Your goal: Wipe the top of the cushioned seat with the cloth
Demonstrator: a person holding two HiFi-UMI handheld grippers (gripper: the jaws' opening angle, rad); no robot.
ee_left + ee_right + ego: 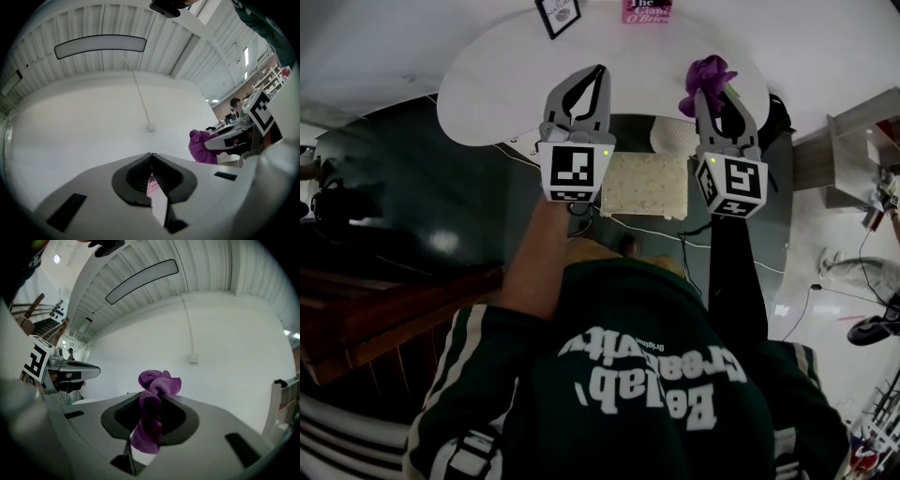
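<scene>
Dark green jacket (628,375) with white lettering fills the bottom of the head view, both sleeves reaching forward. Dark glossy floor (412,187) under everything, pale cables (769,267) running across it. White round table (487,84) sits at the top, its edge curving over both grippers. Seat (644,185), a cream textured square cushion, stands on the floor just below the table edge and shows between the two marker cubes. Its top is bare, nothing touching it. Left gripper (598,73) points up toward the table. In the left gripper view its jaws meet at the tips, with nothing held and only a thin pink sliver showing through the gap behind them. Right gripper (158,392) is clamped on the cloth (707,75). The cloth is purple and bunched: a wad sticks out past the jaw tips and a tail hangs down between the jaws toward the camera. In the head view the cloth lies over the table edge, apart from the seat and beyond its far right corner. The grippers are side by side and apart, each visible at the edge of the other's view. Both gripper views look onto a plain white wall, a ribbed ceiling and a long light panel. A small black-framed picture (558,16) and a pink card (647,9) stand at the table's far side, cut off by the frame edge.
</scene>
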